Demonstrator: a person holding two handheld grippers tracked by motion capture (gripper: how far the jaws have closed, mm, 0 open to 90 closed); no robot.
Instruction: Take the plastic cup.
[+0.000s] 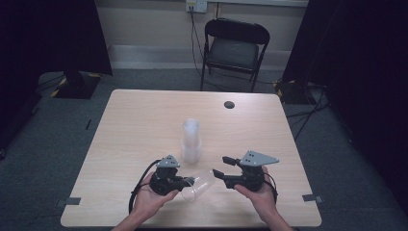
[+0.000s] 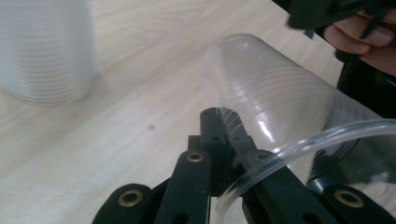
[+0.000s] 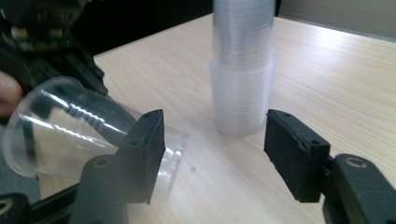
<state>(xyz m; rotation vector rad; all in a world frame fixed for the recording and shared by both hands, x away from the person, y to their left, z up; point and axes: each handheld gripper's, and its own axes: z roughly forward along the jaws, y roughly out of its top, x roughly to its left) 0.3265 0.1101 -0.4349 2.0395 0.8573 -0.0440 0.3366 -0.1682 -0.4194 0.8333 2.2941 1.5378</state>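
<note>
You are resting both hands low at the near edge of the table (image 1: 144, 110). Your left gripper (image 1: 188, 181) is pinching the wall of a clear cup (image 1: 199, 185) lying tilted on its side. Your right gripper (image 1: 219, 166) is hovering with jaws spread, empty, facing the cup stack (image 1: 191, 140).

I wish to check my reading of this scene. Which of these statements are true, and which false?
1. The left gripper holds a clear cup. True.
2. That cup is upright. False: it lies tilted on its side.
3. A stack of cups stands on the table. True.
4. The jaws of the right gripper are shut on the stack. False: they stand apart, and the stack stands beyond them.
5. A chair stands behind the table. True.
</note>
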